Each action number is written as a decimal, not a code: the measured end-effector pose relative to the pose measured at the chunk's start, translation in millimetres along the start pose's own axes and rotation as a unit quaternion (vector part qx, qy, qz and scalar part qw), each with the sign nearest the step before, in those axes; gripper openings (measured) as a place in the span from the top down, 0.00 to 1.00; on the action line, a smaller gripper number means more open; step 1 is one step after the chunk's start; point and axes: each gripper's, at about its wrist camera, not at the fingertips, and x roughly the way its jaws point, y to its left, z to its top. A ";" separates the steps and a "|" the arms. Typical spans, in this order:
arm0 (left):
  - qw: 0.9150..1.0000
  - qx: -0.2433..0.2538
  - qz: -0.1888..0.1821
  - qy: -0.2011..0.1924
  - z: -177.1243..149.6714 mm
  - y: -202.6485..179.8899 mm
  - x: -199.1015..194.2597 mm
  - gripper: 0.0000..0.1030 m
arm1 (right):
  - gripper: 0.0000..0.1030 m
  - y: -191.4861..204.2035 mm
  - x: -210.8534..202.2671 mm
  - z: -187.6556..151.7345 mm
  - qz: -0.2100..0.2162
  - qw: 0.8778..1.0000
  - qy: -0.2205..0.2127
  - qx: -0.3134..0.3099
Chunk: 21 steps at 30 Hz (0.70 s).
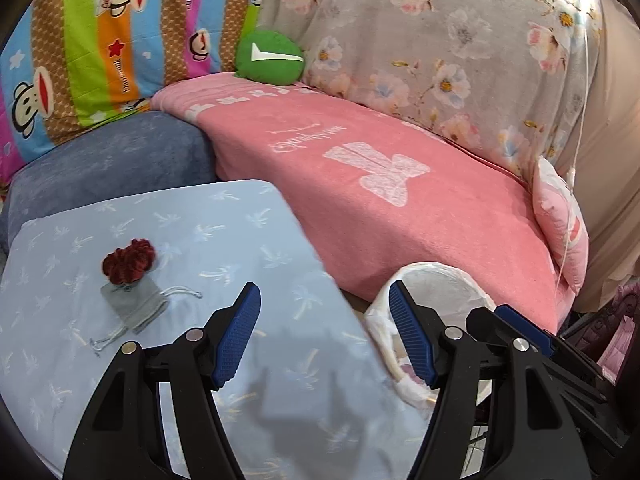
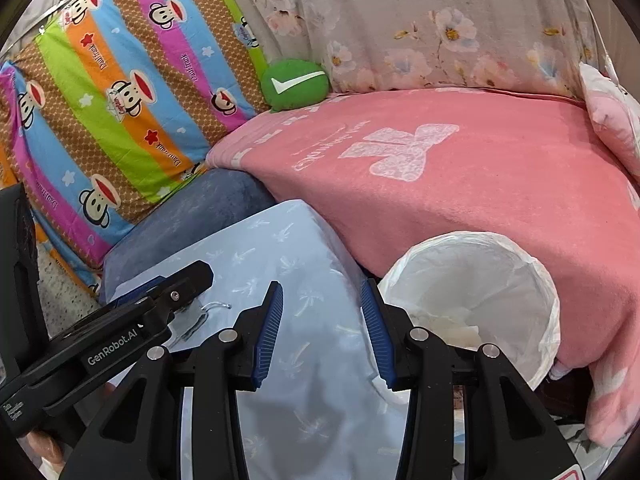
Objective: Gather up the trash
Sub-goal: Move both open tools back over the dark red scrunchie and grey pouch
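A dark red scrunchie [image 1: 128, 260] and a grey drawstring pouch [image 1: 134, 304] lie touching on a light blue palm-print cloth [image 1: 224, 232]. My left gripper [image 1: 323, 300] hangs open over that cloth, to the right of both, with nothing between its fingers. A bin lined with a white bag [image 2: 480, 240] stands at the cloth's right edge, with crumpled pale paper [image 2: 456, 328] inside. Just left of the bin's rim, my right gripper [image 2: 322, 292] is open and holds nothing. In the right wrist view the left gripper hides most of the pouch [image 2: 188, 322].
A pink blanket [image 1: 400, 208] covers the bed behind the bin. At the back are a striped monkey-print pillow [image 1: 100, 52], a green round cushion [image 1: 270, 56] and a floral quilt [image 1: 440, 40]. A blue-grey cushion [image 1: 120, 160] lies behind the cloth, and a pink pillow [image 1: 560, 216] lies far right.
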 end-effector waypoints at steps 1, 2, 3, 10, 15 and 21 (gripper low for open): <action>1.000 -0.004 0.004 -0.001 -0.6 6.2 -1.1 0.38 | 0.60 5.7 2.5 -0.8 0.003 1.000 0.003 -0.004; 1.000 -0.008 0.007 -0.001 -0.9 11.4 -2.4 0.38 | 0.60 12.1 5.4 -1.9 0.006 1.000 0.006 -0.009; 1.000 -0.012 0.010 -0.001 -1.4 17.2 -3.4 0.38 | 0.60 17.4 7.8 -3.0 0.008 1.000 0.009 -0.012; 0.999 -0.037 0.034 -0.001 -6.7 57.2 -10.5 0.38 | 0.60 58.9 29.5 -12.8 0.027 0.998 0.032 -0.043; 0.997 -0.059 0.053 0.002 -10.9 90.3 -13.9 0.38 | 0.60 89.5 51.8 -21.9 0.043 0.996 0.055 -0.062; 0.992 -0.084 0.092 0.011 -15.0 142.9 -13.4 0.34 | 0.60 125.0 89.2 -36.5 0.061 0.991 0.091 -0.082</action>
